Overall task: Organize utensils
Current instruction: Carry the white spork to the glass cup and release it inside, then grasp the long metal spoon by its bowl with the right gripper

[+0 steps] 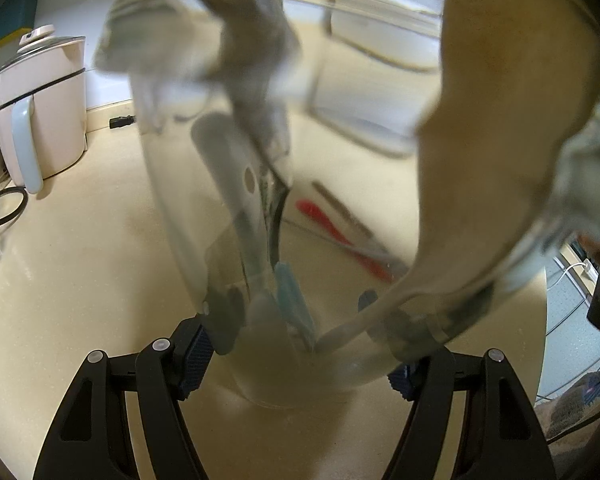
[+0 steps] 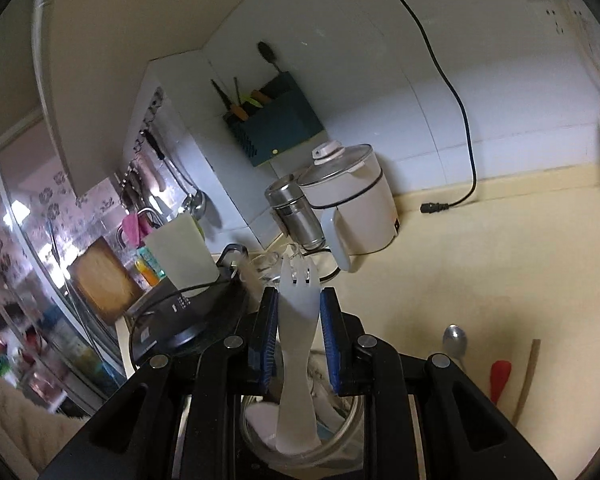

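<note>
- Pointing steeply down at the cream counter, the left gripper is clamping the base of a clear glass jar, its 2 blue pads pressing on opposite sides of the glass.
- Standing blurred inside the jar are a pale spoon-shaped utensil and a teal-handled utensil; what else is in there is too blurred to tell.
- Tilting only a little below level, toward the tiled wall and a white electric kettle, the right gripper is squeezing a white plastic fork between its 2 pads, tines up and away, handle hanging down over the jar's mouth.
- Lying on the counter to the right of this gripper are a metal spoon, a red-handled utensil and a wooden stick, close together.
- Lying loose by the wall is a black power plug.
</note>
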Tool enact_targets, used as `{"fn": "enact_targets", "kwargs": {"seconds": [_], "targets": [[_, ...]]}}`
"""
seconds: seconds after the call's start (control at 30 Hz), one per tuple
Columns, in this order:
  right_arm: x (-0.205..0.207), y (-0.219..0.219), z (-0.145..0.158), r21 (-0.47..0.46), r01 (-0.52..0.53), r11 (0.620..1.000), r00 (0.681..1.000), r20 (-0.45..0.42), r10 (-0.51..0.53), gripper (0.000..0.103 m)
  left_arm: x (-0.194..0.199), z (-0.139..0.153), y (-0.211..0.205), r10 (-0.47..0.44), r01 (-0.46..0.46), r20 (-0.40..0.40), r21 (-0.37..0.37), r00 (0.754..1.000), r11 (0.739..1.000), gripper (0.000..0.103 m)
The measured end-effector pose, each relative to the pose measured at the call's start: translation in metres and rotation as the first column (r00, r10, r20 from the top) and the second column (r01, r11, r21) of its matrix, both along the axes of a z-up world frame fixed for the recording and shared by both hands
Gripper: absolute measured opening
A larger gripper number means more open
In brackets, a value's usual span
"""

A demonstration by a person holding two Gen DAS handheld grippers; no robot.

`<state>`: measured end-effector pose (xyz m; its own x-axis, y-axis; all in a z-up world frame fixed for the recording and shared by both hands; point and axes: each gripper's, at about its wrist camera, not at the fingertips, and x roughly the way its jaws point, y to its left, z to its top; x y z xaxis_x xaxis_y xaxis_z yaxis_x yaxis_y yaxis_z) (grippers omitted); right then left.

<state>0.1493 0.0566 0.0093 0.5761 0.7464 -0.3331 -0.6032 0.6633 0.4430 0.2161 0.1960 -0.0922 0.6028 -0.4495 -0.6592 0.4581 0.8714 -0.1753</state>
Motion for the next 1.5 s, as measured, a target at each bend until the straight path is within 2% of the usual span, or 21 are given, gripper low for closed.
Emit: {"fn": "enact_targets", "kwargs": {"seconds": [0.13, 0.23, 0.37, 0.47, 0.5, 0.63, 0.8, 0.87, 1.13, 1.33, 1.43, 1.5], "targets": [[-0.005, -0.005, -0.007, -0.020, 0.003, 1.000, 1.000, -0.030, -0.003, 0.022, 0.000, 0.001, 0.000, -0.001, 0.001, 0.000, -0.001, 1.000, 1.000, 0.076], [-0.011, -0.016, 0.000, -0.034, 0.016, 0.999, 0.999, -0.047, -0.017, 0.043, 0.000, 0.000, -0.001, 0.000, 0.000, 0.000, 0.000, 1.000, 1.000, 0.076], [-0.006, -0.038, 0.009, -0.044, 0.067, 0.997, 0.994, -0.078, -0.070, 0.045, 0.000, 0.000, 0.000, 0.000, 0.000, 0.000, -0.001, 1.000, 1.000, 0.076], [0.012, -0.051, 0.003, -0.134, 0.126, 0.983, 0.981, -0.130, -0.143, 0.045, 0.000, 0.000, 0.000, 0.000, 0.000, 0.000, -0.001, 1.000, 1.000, 0.076], [0.023, -0.052, -0.003, -0.197, 0.142, 0.970, 0.971, -0.161, -0.175, 0.045, 0.000, 0.001, 0.000, 0.000, 0.000, 0.000, -0.001, 1.000, 1.000, 0.076], [0.057, -0.047, -0.032, -0.324, 0.131, 0.937, 0.959, -0.200, -0.203, 0.045, 0.000, 0.001, 0.000, 0.000, 0.000, 0.000, -0.001, 1.000, 1.000, 0.076], [0.105, -0.015, -0.083, -0.456, 0.008, 0.890, 0.947, -0.282, -0.153, 0.045, 0.000, 0.000, 0.000, 0.000, 0.000, 0.000, 0.000, 1.000, 1.000, 0.076], [0.119, 0.004, -0.104, -0.536, -0.030, 0.844, 0.947, -0.286, -0.148, 0.045, 0.000, 0.000, 0.000, 0.000, 0.000, 0.000, 0.000, 1.000, 1.000, 0.076], [0.141, 0.044, -0.143, -0.674, -0.034, 0.738, 0.961, -0.226, -0.162, 0.045, 0.001, 0.001, 0.001, 0.002, -0.002, -0.004, -0.004, 1.000, 1.000, 0.076], [0.145, 0.053, -0.140, -0.664, -0.031, 0.747, 0.965, -0.214, -0.150, 0.045, 0.001, 0.000, 0.004, 0.005, -0.005, -0.010, -0.011, 1.000, 1.000, 0.076], [0.145, 0.052, -0.140, -0.658, -0.017, 0.752, 0.964, -0.210, -0.162, 0.030, 0.001, 0.000, 0.006, 0.004, -0.004, -0.011, -0.014, 1.000, 1.000, 0.076], [0.145, 0.050, -0.140, -0.651, -0.021, 0.759, 0.965, -0.213, -0.155, 0.030, 0.000, 0.000, 0.008, 0.004, -0.005, -0.011, -0.015, 1.000, 1.000, 0.076]]}}
